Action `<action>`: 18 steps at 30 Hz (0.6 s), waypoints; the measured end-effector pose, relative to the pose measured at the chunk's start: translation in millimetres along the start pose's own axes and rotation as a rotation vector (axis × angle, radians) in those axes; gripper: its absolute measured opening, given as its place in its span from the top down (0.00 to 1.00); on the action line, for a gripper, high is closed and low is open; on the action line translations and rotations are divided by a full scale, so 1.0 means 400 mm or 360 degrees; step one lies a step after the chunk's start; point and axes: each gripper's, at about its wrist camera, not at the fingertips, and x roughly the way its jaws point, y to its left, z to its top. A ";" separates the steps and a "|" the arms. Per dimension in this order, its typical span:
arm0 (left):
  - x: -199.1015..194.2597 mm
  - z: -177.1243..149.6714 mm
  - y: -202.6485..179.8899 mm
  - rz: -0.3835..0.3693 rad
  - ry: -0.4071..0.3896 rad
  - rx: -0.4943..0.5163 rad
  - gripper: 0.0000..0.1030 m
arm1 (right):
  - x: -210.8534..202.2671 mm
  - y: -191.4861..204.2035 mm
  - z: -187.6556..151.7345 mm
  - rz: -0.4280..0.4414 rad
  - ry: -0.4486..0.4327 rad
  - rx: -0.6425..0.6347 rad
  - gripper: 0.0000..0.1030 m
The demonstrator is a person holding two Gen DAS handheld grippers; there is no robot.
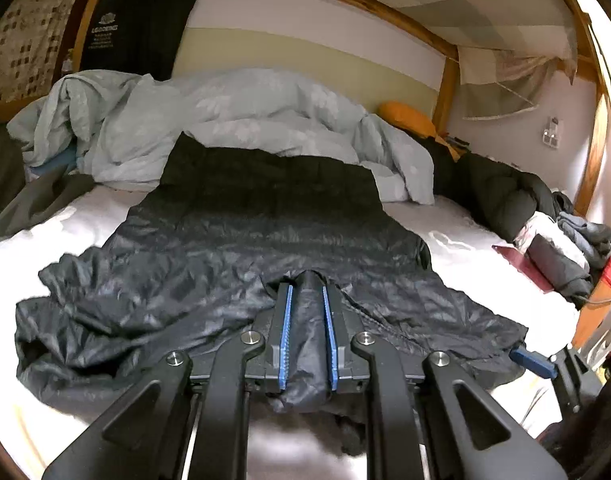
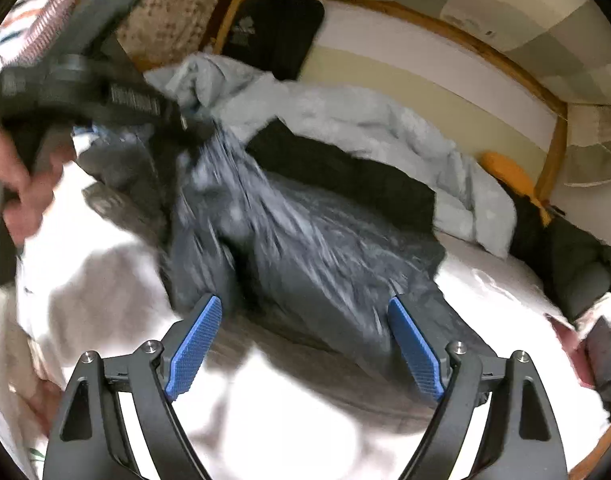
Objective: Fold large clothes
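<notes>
Dark quilted jacket (image 1: 265, 248): spread across the white mattress (image 1: 465, 248), centre frame, far end against the pale blue duvet (image 1: 233, 120). Likely light, soft, slippery; best taken at hems or seams. Left gripper (image 1: 307, 292) pinches a fabric fold; right gripper (image 2: 303, 308) spread wide, empty. Bare mattress lower left and right; clutter at right edge.

Wide right claw (image 2: 303, 306) over dark jacket (image 2: 305, 248)

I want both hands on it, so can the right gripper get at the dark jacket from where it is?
Probably yes: the right gripper is open, and the dark jacket lies just ahead on the bed with nothing between.
</notes>
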 end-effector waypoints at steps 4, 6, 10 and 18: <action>0.006 0.021 -0.002 0.0027 -0.0041 0.0070 0.91 | 0.043 0.033 -0.014 -0.0120 0.0101 -0.0307 0.16; 0.010 0.022 0.001 0.0025 -0.0037 0.0099 0.93 | 0.054 0.048 -0.017 -0.0149 0.0103 -0.0459 0.16; 0.003 -0.003 0.022 -0.0058 0.0035 0.0123 0.92 | 0.088 0.087 -0.056 -0.0043 0.0239 -0.0762 0.16; -0.062 -0.141 0.103 0.0200 0.0207 0.0581 0.81 | 0.100 0.100 -0.080 -0.0170 0.0136 -0.0788 0.16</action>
